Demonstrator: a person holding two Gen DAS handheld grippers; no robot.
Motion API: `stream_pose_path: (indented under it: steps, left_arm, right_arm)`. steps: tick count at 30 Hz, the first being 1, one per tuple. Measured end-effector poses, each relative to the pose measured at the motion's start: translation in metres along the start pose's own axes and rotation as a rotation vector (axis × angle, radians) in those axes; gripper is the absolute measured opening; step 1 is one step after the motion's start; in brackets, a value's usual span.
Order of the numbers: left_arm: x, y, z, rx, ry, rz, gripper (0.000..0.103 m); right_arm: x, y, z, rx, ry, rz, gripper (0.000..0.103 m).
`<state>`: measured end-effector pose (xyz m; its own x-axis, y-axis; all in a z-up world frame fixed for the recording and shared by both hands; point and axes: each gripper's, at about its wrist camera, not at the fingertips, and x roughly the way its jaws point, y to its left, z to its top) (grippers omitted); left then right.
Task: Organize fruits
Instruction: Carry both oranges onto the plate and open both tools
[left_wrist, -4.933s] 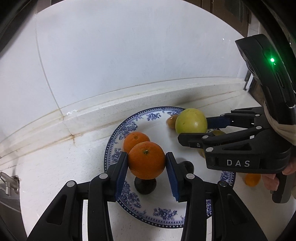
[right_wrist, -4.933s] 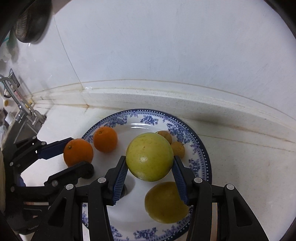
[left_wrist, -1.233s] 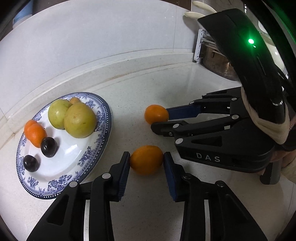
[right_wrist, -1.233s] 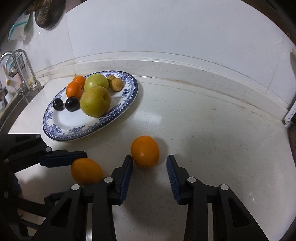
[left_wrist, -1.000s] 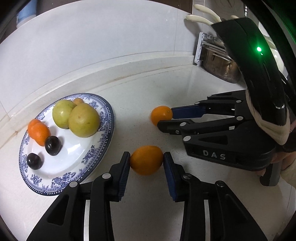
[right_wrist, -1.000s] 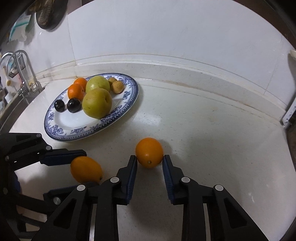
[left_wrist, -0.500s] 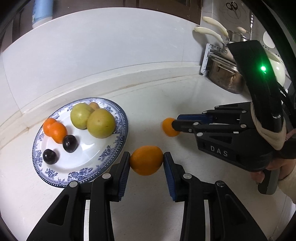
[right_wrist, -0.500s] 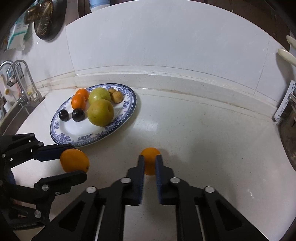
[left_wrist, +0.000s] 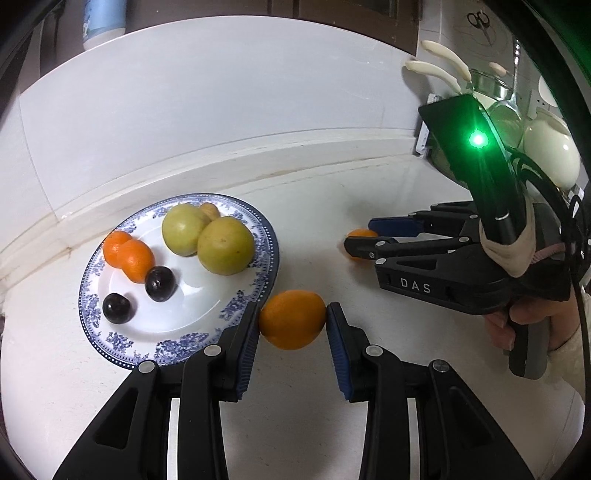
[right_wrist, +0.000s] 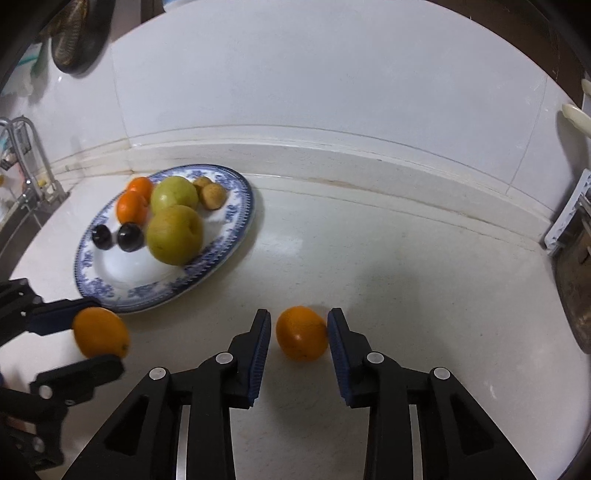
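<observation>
Now mid-transfer: left gripper (left_wrist: 292, 320) pinches an orange (left_wrist: 292, 319) at frame centre; right gripper (right_wrist: 299, 330), spread around 2nd orange (right_wrist: 302, 333), w/ a gap at the left pad, must close, then lift to plate (right_wrist: 236, 236), upper left.

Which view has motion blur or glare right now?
Right wrist view: plate and fruit slightly smeared, soft glare patch on the counter. Left wrist view: sharp, but a green light flares on the right gripper; both views bend straight edges.
</observation>
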<state>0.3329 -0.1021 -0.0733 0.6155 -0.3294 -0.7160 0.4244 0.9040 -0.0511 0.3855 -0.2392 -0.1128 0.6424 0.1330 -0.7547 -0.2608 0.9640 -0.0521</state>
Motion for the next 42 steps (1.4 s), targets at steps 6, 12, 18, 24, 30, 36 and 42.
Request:
stream_pose_path:
  steps: [6, 12, 18, 24, 30, 36, 42]
  left_arm:
    - [0.002, 0.000, 0.002, -0.021, 0.007, 0.004, 0.036]
    - [0.007, 0.002, 0.006, -0.028, 0.013, 0.011, 0.036]
    - [0.005, 0.006, 0.005, -0.041, 0.010, 0.007, 0.036]
    - [-0.011, 0.014, 0.003, -0.071, -0.015, 0.003, 0.036]
    - [-0.034, 0.024, 0.000, -0.087, -0.045, 0.011, 0.036]
    - [-0.057, 0.033, -0.004, -0.089, -0.080, 0.036, 0.036]
    - [-0.075, 0.047, -0.011, -0.094, -0.102, 0.059, 0.036]
  right_arm:
    - [0.006, -0.003, 0.004, 0.011, 0.022, 0.002, 0.034]
    - [0.018, -0.009, 0.000, 0.042, 0.069, 0.028, 0.034]
    - [0.001, -0.004, -0.004, 0.042, 0.024, 0.030, 0.033]
    - [-0.032, 0.008, -0.003, 0.041, -0.034, 0.041, 0.033]
    - [-0.064, 0.026, 0.002, 0.044, -0.094, 0.048, 0.033]
    - [-0.084, 0.043, 0.001, 0.055, -0.124, 0.066, 0.033]
    - [-0.096, 0.063, 0.000, 0.065, -0.140, 0.088, 0.034]
